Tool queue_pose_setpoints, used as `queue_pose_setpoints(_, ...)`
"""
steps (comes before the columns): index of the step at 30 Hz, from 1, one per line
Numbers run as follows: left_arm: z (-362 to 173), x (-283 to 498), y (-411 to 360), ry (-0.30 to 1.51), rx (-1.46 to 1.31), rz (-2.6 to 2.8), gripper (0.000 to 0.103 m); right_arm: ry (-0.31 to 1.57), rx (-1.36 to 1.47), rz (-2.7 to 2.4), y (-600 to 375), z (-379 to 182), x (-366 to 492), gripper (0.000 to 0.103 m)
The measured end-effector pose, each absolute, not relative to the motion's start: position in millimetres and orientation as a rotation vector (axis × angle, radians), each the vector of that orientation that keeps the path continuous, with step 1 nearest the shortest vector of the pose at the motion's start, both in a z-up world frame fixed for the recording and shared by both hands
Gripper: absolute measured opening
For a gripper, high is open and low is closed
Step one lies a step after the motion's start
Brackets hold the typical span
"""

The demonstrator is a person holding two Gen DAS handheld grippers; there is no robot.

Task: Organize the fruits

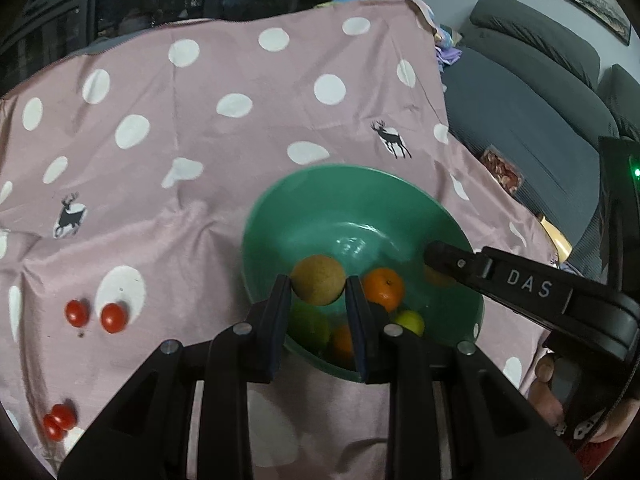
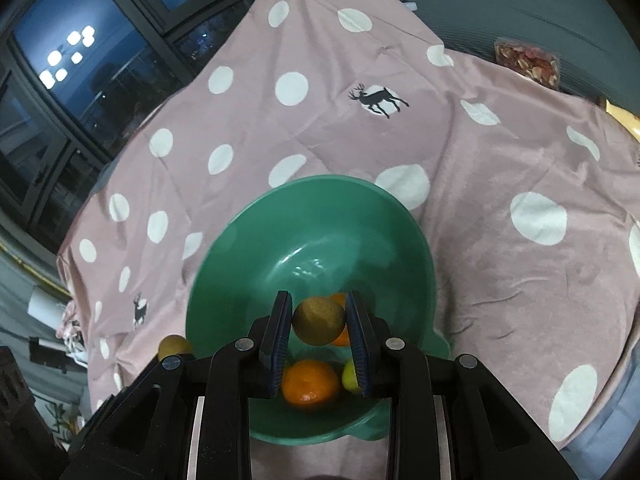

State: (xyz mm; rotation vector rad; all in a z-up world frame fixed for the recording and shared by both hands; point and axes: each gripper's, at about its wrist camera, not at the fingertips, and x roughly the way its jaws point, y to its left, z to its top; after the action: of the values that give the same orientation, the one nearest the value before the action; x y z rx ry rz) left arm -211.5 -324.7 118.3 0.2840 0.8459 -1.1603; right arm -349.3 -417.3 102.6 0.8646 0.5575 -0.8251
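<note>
1. The left gripper (image 1: 318, 294) is clamped on a round brownish-yellow fruit (image 1: 318, 285), its two pads pressing the fruit's sides, held above the near part of a green bowl (image 1: 276, 216).
2. The right gripper (image 2: 319, 318) is likewise closed on a second brownish-yellow fruit (image 2: 319, 321), held over the inside of the same bowl (image 2: 248, 248).
3. In the left wrist view the right gripper's black fingers (image 1: 452, 262) reach in over the bowl's right rim, and the hand (image 1: 548, 392) that holds that tool shows at the lower right.
4. Inside the bowl lie an orange mandarin (image 1: 384, 286), a small yellow-green fruit (image 1: 410, 322), a larger green fruit (image 1: 308, 326) and another orange one (image 1: 342, 342), partly hidden behind the left gripper's pads.
5. The bowl stands on a pink cloth with white dots and deer prints (image 1: 200, 128).
6. Cherry tomatoes lie on the cloth well to the left of the bowl: a pair (image 1: 96, 316) side by side, and another pair (image 1: 59, 421) nearer the cloth's edge.
7. A grey sofa (image 1: 532, 92) stands beyond the cloth's right side.
</note>
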Motion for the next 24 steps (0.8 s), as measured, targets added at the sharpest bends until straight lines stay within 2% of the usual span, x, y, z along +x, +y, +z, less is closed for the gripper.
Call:
queue_pose_setpoints(19,106,-212,-337,0.919,0.296,-1.196,0.028,0.615,0.851,-0.884,-421,96,-348,0.03)
queue_pose_setpoints(21,110,-208,-332,0.913,0.287,-1.194,0.032,0.612,0.848,-0.886,-421,98,-348,0.034)
queue_pose_setpoints(23,116,-201,-325,0.905,0.272,-1.185,0.048,0.609,0.845,-0.876,-419,99,-346,0.04)
queue_pose_setpoints(24,120,-195,-320,0.901,0.259,-1.177,0.05,0.601,0.842,-0.871,-418,101,-345,0.04)
